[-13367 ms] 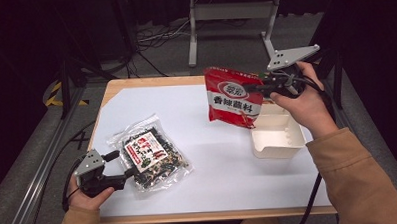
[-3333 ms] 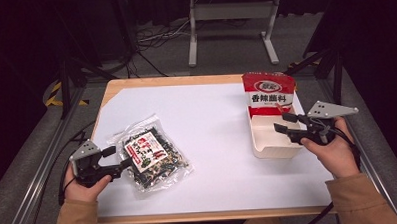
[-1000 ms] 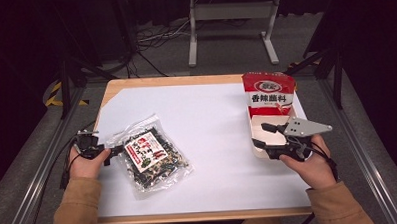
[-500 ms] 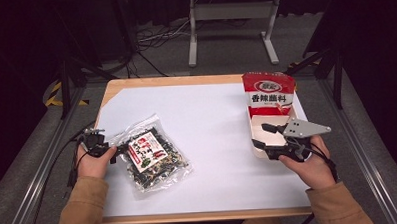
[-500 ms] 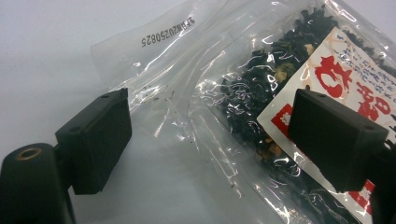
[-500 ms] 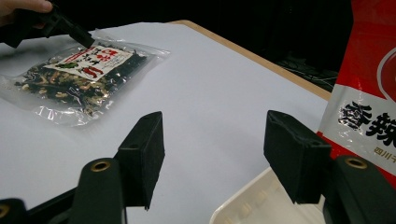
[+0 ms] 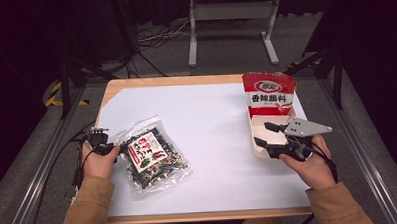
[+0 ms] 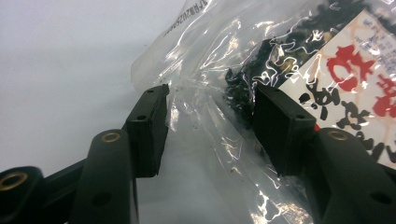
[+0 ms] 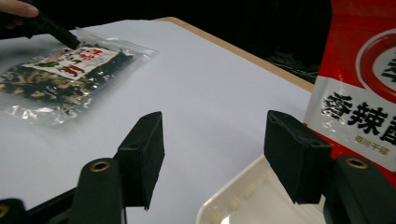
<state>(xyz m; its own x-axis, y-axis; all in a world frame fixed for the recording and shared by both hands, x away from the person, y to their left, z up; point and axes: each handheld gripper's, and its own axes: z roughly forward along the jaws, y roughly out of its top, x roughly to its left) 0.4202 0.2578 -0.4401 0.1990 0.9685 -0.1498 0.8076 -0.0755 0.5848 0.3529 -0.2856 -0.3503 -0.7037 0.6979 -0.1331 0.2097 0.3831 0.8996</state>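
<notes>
A clear bag of dark dried pieces with a white and red label (image 7: 150, 156) lies flat at the table's left. My left gripper (image 7: 111, 146) is at the bag's left edge, open, and its jaws straddle the bag's clear plastic border (image 8: 201, 121) with the label (image 8: 355, 79) just beyond. A red pouch with a white band of black characters (image 7: 268, 93) stands upright in the far end of a shallow white tray (image 7: 257, 140) at the right. My right gripper (image 7: 265, 133) hovers open over the tray's near left part, nothing between its jaws (image 9: 215, 126).
A white sheet (image 7: 211, 116) covers the wooden table, whose edge (image 7: 175, 81) shows at the back. From the right gripper view, the bag (image 9: 65, 70) lies far left, the pouch (image 9: 364, 93) close right and the tray rim (image 9: 233, 200) below. A metal stand (image 7: 231, 26) is behind the table.
My left gripper has moved right onto the bag's edge over the last second. The right gripper let go of the red pouch earlier and now hovers over the tray.
</notes>
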